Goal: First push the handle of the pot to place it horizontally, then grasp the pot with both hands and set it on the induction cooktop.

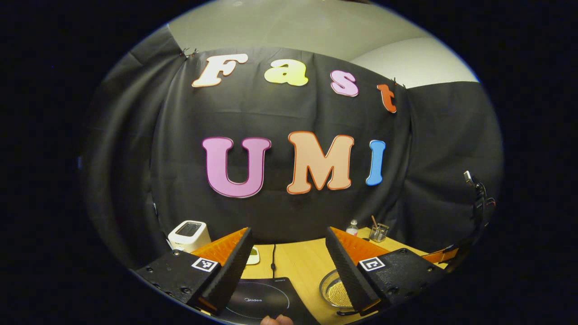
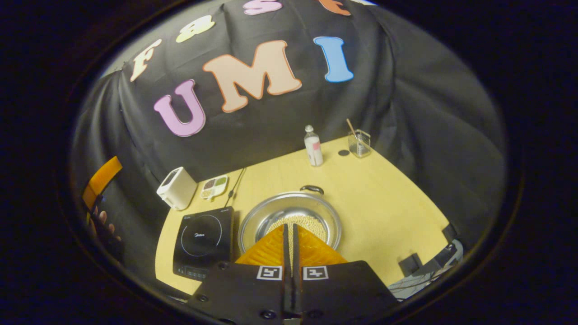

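The pot (image 2: 289, 216) is a wide steel pan with pale grains inside, standing mid-table. One black loop handle (image 2: 311, 188) shows on its far rim; the near rim is hidden behind my right gripper (image 2: 289, 228). That gripper hangs above the pot's near side, shut with nothing between its fingers. The black induction cooktop (image 2: 203, 246) lies just left of the pot. In the left gripper view, my left gripper (image 1: 288, 232) is open and held high. Between its fingers I see the cooktop (image 1: 266, 300), and the pot (image 1: 332, 291) is partly behind one finger.
A white appliance (image 2: 177, 188) and a small compartment dish (image 2: 214, 186) stand behind the cooktop. A bottle (image 2: 313, 146) and a glass with a stick (image 2: 360, 143) are at the table's far side. The wooden table (image 2: 388, 203) has bare room right of the pot.
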`<state>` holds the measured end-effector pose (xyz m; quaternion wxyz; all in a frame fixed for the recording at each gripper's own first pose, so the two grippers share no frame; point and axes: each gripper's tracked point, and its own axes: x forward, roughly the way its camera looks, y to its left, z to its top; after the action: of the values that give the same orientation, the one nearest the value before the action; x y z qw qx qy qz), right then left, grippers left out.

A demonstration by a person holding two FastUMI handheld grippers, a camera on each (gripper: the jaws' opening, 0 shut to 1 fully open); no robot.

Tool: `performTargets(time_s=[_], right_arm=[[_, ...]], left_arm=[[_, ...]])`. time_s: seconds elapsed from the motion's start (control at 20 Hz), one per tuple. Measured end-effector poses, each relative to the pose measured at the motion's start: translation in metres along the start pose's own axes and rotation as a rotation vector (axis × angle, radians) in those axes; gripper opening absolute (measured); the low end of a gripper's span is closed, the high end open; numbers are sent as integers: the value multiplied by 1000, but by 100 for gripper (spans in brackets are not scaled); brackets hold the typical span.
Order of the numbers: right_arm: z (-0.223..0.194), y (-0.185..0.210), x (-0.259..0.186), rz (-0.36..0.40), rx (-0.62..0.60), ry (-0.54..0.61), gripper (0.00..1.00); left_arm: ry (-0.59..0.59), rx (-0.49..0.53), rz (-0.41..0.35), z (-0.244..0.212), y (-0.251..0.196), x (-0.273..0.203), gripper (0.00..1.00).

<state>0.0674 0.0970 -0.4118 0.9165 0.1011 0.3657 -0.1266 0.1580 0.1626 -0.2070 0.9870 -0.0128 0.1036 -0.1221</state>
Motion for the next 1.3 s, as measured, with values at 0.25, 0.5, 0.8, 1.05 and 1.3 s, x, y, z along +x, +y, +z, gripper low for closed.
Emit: performTargets(time_s=[0.25,0.5,0.8,1.05,1.3], right_arm=[[-48,6,13,-70,4,97,3],[-97,15,24,-103,-25,210,3],[-151,15,39,-126,-35,336,3],[-186,15,56,-136,22,413,3],[-196,22,64,-134,-5,444,3]], left_arm=[[27,-7,-32,-21,28,5,97],[33,-49,-34,-33,48,2,97],[43,-55,-1,-44,73,-11,98],[49,-39,17,-50,87,-21,97],[58,-38,28,-53,95,-25,97]])
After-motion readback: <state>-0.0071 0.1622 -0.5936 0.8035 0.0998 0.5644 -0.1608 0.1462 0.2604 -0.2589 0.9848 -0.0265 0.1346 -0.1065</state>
